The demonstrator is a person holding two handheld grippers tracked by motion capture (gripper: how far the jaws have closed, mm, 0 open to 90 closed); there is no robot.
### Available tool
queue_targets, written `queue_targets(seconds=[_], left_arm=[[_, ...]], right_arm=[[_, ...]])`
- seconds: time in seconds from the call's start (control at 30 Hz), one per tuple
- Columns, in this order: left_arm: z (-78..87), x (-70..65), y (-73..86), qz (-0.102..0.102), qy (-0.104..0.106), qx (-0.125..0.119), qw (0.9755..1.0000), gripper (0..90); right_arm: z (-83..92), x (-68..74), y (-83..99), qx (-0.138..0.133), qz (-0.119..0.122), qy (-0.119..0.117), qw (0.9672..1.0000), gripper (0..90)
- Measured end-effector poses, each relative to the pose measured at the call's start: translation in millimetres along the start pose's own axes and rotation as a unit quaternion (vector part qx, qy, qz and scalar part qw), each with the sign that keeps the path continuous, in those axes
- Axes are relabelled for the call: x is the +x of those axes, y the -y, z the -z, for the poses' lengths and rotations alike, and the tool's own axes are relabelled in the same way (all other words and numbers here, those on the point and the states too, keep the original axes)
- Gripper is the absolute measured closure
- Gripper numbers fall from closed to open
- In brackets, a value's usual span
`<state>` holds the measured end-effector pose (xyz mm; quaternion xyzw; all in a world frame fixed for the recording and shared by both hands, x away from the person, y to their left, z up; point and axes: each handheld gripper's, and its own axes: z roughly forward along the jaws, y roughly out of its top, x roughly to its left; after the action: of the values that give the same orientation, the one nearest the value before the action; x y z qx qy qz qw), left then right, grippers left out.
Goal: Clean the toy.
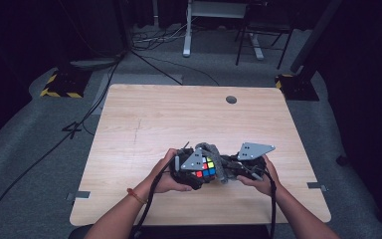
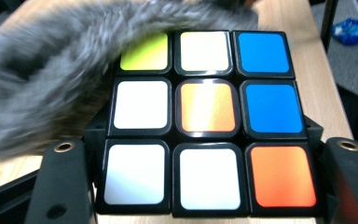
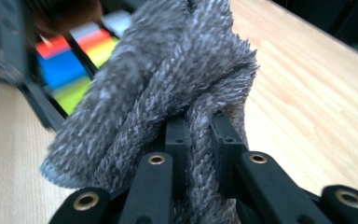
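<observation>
The step in hand seems to be wiping the puzzle cube, which sits near the table's front edge. The left gripper clamps the cube's sides; the right gripper pinches a fuzzy grey cloth, probably brushing the cube's glossy square tiles. Next move needs light, even strokes.

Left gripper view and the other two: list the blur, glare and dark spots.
Left gripper view: grey cloth smeared by blur, sheen on the cube stickers. Right gripper view: cloth sharp, cube behind it out of focus. High view: table lit, surroundings dark.
</observation>
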<state>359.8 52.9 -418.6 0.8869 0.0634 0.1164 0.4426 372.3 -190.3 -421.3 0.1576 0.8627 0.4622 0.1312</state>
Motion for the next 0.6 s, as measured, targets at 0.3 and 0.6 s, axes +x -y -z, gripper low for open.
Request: queue_targets(seconds=[0.3, 0.6], left_arm=[[13.6, 12.3, 5.1, 0.021, -0.033, -0.012, 0.9992, 33.2], [3.5, 11.4, 8.4, 0.019, -0.031, 0.016, 0.9992, 33.2]], right_arm=[[-3.4, 7.5, -1.6, 0.013, 0.013, -0.022, 0.9996, 80.2], [4.2, 13.4, -8.5, -0.016, 0.017, -0.032, 0.9992, 80.2]])
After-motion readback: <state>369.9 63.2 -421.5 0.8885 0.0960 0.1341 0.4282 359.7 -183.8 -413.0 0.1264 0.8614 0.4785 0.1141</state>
